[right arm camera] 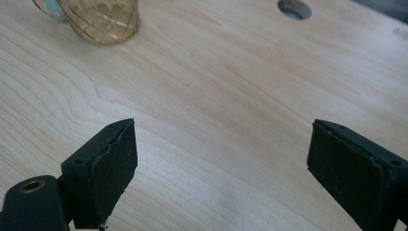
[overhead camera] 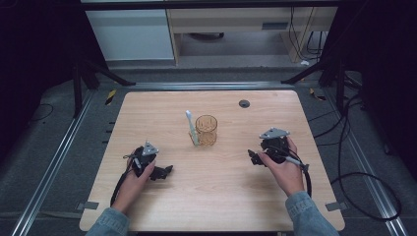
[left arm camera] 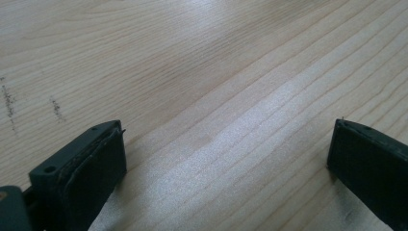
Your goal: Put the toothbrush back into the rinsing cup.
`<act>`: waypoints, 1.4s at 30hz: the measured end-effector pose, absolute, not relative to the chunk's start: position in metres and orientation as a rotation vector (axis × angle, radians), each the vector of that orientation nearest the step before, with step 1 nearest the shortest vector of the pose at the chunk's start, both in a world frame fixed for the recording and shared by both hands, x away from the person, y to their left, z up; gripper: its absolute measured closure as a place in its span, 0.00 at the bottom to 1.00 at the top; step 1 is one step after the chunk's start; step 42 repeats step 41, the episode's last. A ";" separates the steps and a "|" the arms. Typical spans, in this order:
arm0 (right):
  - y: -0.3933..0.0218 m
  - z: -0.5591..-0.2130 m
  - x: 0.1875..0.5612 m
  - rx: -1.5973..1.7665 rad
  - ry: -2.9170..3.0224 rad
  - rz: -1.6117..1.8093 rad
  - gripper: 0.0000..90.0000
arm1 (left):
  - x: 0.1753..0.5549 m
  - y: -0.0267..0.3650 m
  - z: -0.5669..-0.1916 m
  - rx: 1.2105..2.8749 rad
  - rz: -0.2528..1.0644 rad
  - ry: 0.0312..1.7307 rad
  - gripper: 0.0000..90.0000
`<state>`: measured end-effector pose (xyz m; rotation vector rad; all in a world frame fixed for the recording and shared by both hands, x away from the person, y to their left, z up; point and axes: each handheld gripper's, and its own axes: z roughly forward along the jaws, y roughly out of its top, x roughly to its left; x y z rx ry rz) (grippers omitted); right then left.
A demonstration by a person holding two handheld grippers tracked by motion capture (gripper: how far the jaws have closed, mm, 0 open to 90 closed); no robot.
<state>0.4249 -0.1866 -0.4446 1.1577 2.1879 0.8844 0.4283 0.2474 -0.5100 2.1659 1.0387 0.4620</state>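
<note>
An amber ribbed glass cup stands near the middle of the wooden table. A white toothbrush leans upright against the cup's left side. In the right gripper view the cup is at the top left. My left gripper lies low on the table at the left, jaws wide apart over bare wood, as the left gripper view confirms. My right gripper rests at the right of the cup, well apart from it, jaws open with nothing between them.
A dark round hole sits in the tabletop behind the cup, also visible as the hole in the right gripper view. Black cables trail off the table's right side. Metal rails frame the table.
</note>
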 end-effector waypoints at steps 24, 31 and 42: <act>-0.247 -0.510 0.426 1.436 2.115 0.887 0.11 | 0.428 0.247 -0.510 2.165 0.462 1.040 0.00; -0.245 -0.513 0.425 1.435 2.077 0.916 0.07 | 0.428 0.247 -0.510 2.165 0.462 1.040 0.00; -0.229 -0.514 0.424 1.485 2.029 0.881 0.04 | 0.428 0.247 -0.510 2.166 0.462 1.039 0.00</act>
